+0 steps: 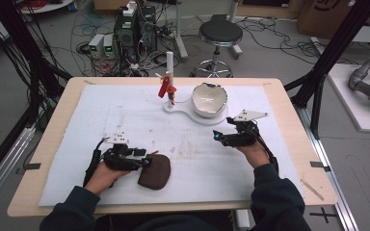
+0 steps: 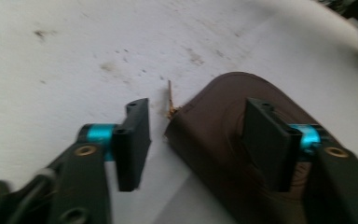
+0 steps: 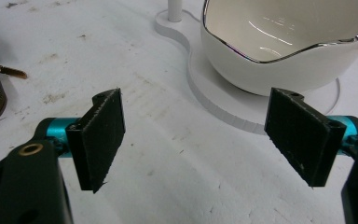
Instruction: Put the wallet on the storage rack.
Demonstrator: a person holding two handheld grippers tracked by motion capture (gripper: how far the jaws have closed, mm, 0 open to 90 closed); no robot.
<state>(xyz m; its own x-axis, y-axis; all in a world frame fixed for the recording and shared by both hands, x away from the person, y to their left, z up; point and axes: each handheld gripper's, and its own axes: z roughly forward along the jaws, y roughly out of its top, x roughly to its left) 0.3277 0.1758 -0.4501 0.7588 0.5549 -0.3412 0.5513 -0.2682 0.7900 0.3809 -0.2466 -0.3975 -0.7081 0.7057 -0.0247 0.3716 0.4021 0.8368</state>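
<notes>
A brown zippered pouch [image 1: 155, 172] lies on the white mat near the front edge, left of centre. My left gripper [image 1: 147, 162] reaches it from the left. In the left gripper view the left gripper [image 2: 200, 140] straddles the edge of the pouch [image 2: 223, 116]: one pad rests over the mat with a small gap to the pouch's corner, the other is over the pouch's top. The zipper pull [image 2: 170, 100] pokes out between the jaws. My right gripper [image 1: 217, 136] hovers at right of centre, and in its own view the right gripper [image 3: 200, 135] stands wide open with nothing between the pads.
A white bowl [image 1: 209, 98] with a wavy rim sits on a white base plate [image 1: 180, 107] at the back of the mat. An upright post [image 1: 169, 65] carrying a red piece [image 1: 163, 88] rises from that plate. In the right gripper view the bowl [image 3: 284, 51] is just ahead.
</notes>
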